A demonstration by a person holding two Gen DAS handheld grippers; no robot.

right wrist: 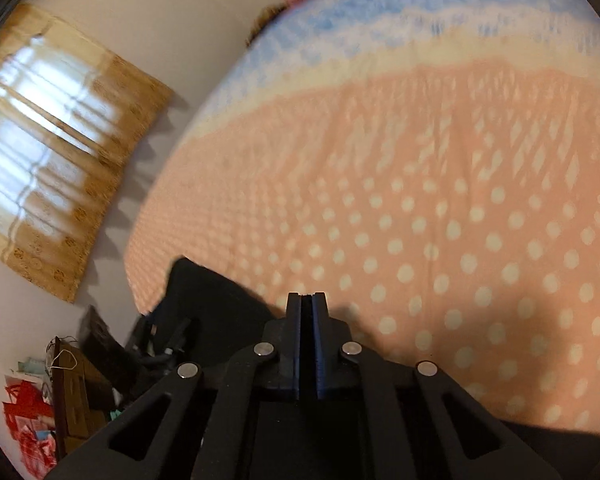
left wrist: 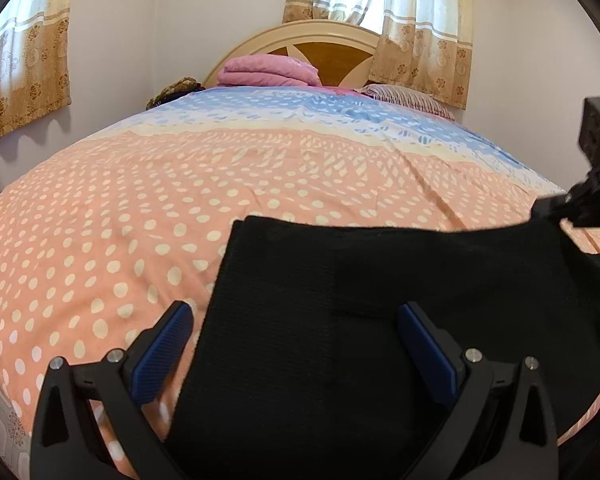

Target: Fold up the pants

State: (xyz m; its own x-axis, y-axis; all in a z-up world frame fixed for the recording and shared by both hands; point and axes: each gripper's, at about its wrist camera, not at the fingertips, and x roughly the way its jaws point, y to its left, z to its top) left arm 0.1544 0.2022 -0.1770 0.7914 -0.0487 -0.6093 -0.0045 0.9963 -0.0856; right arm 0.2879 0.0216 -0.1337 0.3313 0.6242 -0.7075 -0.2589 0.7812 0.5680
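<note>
Black pants (left wrist: 380, 300) lie folded on the polka-dot bedspread (left wrist: 120, 220) at the bed's near edge. My left gripper (left wrist: 296, 328) is open above them, its left finger over the bedspread and its right finger (left wrist: 424, 344) over the cloth. My right gripper (left wrist: 552, 210) shows at the right edge, shut on the pants' far right corner and lifting it. In the right wrist view the right gripper (right wrist: 306, 300) has its blue pads pressed together with black cloth (right wrist: 212, 296) trailing to its left; the picture is blurred by motion.
A folded pink blanket (left wrist: 268, 70) and a striped pillow (left wrist: 404, 96) lie by the headboard (left wrist: 324, 40). Curtained windows (left wrist: 24, 60) are on the walls. A dark stand and red clutter (right wrist: 32, 420) sit beside the bed.
</note>
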